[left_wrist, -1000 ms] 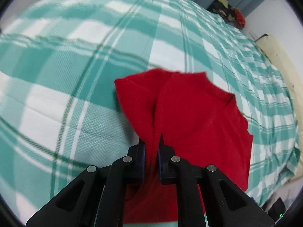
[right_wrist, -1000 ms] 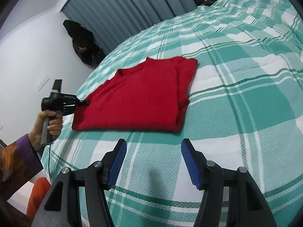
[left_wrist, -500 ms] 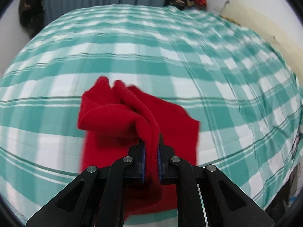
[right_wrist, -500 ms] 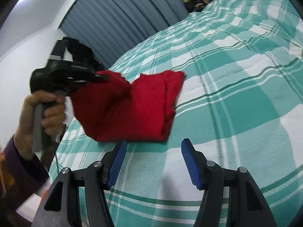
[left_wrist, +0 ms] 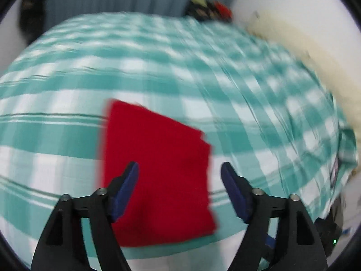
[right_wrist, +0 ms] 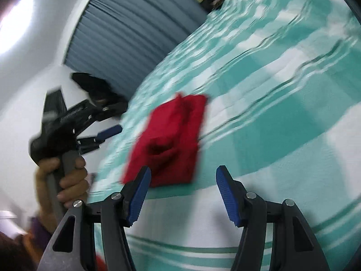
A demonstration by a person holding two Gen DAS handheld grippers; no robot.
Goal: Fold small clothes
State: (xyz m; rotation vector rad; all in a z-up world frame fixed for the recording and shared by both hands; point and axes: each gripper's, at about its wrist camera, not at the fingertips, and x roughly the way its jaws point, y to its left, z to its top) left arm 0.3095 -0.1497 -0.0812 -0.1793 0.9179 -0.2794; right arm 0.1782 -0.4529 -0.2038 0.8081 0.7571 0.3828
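A red garment point(left_wrist: 158, 162) lies folded into a compact rectangle on the green-and-white checked bedspread point(left_wrist: 158, 67). My left gripper point(left_wrist: 179, 189) is open and empty, held above the garment's near part. In the right wrist view the garment point(right_wrist: 171, 135) lies on the bed with a dimple in its top layer. My right gripper point(right_wrist: 182, 192) is open and empty, just in front of the garment's near edge. The left gripper point(right_wrist: 106, 122) also shows there, open, held up in a hand to the left of the garment.
Blue-grey curtains point(right_wrist: 140, 29) hang behind the bed. A pile of clothes point(left_wrist: 207, 11) lies at the bed's far end. A dark garment point(right_wrist: 94, 85) hangs by the white wall. A cream headboard or cushion point(left_wrist: 315, 63) runs along the right side.
My left gripper has opened and let go of the red garment, which now lies folded over on the bed. The left gripper has pulled up and back. Both views are motion-blurred.
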